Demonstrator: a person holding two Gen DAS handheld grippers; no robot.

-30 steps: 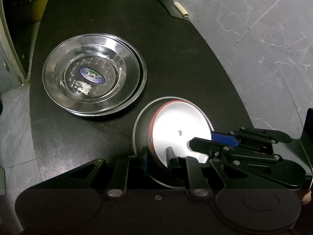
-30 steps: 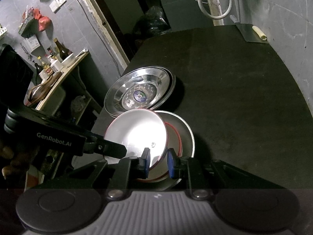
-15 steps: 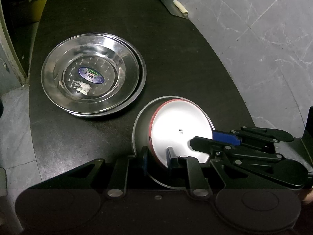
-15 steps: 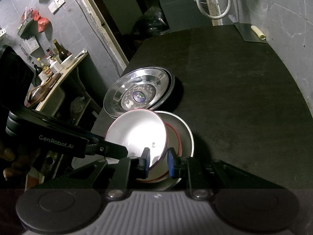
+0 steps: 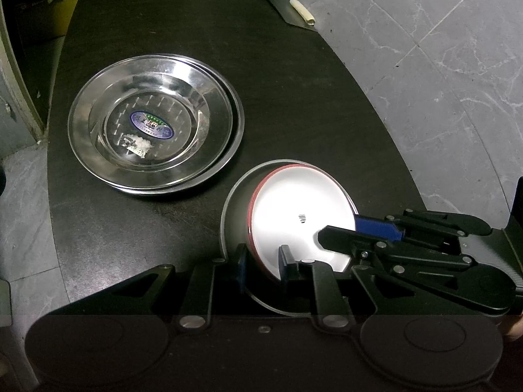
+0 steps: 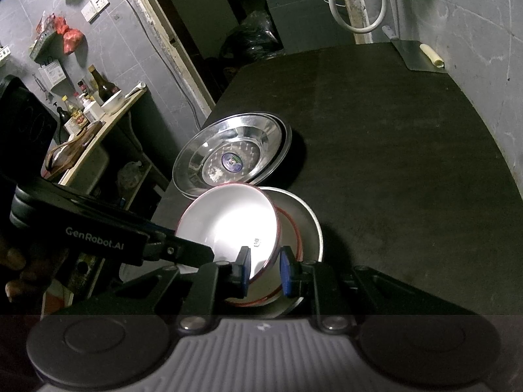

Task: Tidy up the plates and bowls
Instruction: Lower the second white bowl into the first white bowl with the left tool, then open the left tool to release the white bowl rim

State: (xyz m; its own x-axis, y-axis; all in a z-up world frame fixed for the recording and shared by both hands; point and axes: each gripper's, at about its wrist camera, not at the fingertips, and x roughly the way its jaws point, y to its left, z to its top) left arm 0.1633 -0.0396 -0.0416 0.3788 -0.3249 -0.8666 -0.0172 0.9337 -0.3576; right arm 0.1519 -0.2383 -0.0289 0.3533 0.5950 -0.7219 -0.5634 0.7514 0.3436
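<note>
A white bowl with a red rim [image 5: 294, 202] [image 6: 228, 222] sits tilted on a second red-rimmed bowl [image 6: 291, 235], both nested in a steel bowl [image 5: 232, 215] [image 6: 310, 228] near the table's front edge. My left gripper [image 5: 264, 266] [image 6: 206, 254] is shut on the white bowl's near rim. From the other side, my right gripper [image 6: 264, 271] [image 5: 340, 232] is shut on the same bowl's rim, one pad inside and one outside. A stack of steel plates [image 5: 183, 98] [image 6: 261, 137] lies just beyond the bowls, apart from both grippers.
The dark table [image 5: 294, 98] [image 6: 392, 163] reaches to a far edge where a cleaver [image 5: 281, 3] [image 6: 418, 55] lies. A shelf with bottles [image 6: 91, 104] stands to the left of the table. A yellow bin [image 5: 65, 6] is at the far left corner.
</note>
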